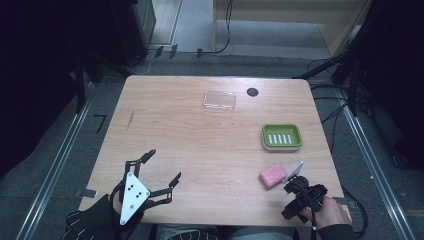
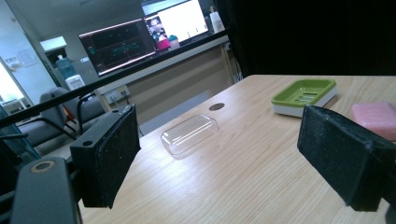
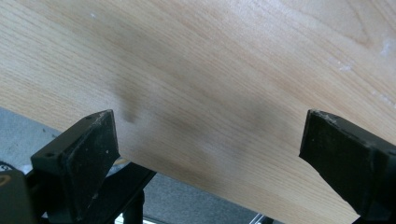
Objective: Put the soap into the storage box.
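A pink soap bar [image 1: 272, 175] lies near the table's front right, seen also in the left gripper view [image 2: 376, 119]. Behind it sits a green soap dish [image 1: 282, 136] [image 2: 304, 94]. A clear plastic lid [image 1: 219, 100] [image 2: 190, 134] rests at the far middle. My left gripper [image 1: 162, 167] [image 2: 219, 158] hovers open over the front left, nothing between its jaws. My right gripper [image 1: 295, 195] is just right of the soap at the front edge, pointing down at bare wood; its jaws [image 3: 208, 154] stand open and apart with nothing between them.
The wooden table [image 1: 200, 150] has a dark round cable hole [image 1: 252, 92] at the far side. Its front edge runs under the right gripper [image 3: 140, 154]. Cables and dark stands lie on the floor around the table.
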`<state>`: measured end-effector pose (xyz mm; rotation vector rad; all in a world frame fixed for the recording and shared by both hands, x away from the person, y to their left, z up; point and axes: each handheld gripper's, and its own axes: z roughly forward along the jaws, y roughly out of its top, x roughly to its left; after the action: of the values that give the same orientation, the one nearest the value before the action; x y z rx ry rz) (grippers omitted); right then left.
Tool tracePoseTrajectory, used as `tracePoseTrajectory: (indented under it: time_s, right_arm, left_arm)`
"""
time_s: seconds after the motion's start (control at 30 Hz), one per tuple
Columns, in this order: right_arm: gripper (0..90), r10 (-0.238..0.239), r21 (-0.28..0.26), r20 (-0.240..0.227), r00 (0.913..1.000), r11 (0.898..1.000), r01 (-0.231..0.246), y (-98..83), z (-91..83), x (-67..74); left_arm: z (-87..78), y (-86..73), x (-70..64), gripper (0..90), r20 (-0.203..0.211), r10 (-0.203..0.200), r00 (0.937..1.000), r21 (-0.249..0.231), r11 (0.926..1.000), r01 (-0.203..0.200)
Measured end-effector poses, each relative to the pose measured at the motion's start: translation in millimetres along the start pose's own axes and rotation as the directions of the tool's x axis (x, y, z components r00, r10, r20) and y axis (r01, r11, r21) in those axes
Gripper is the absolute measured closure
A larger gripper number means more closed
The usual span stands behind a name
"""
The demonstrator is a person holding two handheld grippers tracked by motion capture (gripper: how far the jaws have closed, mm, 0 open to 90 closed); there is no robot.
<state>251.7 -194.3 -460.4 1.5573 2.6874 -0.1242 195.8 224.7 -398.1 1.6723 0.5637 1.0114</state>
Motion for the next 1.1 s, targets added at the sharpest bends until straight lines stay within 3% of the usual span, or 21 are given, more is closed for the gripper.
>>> tracePoseTrajectory:
  time_s: [0.5, 1.1]
  right_arm:
    - [4.2, -0.008, -0.037, 0.002, 1.0, 0.999, 0.008, 4.1, 0.0, 0.8]
    - [1.4, -0.016, -0.082, 0.025, 0.9995, 0.996, 0.018, 22.1, -7.4, 0.4]
  left_arm:
    - [1.5, 0.3, -0.9, 13.6, 0.006, 0.003, 1.0, -0.002, 1.0, -0.003]
    - [1.7, 0.3, -1.4, 13.6, 0.008, 0.007, 0.9999, 0.001, 1.0, -0.007]
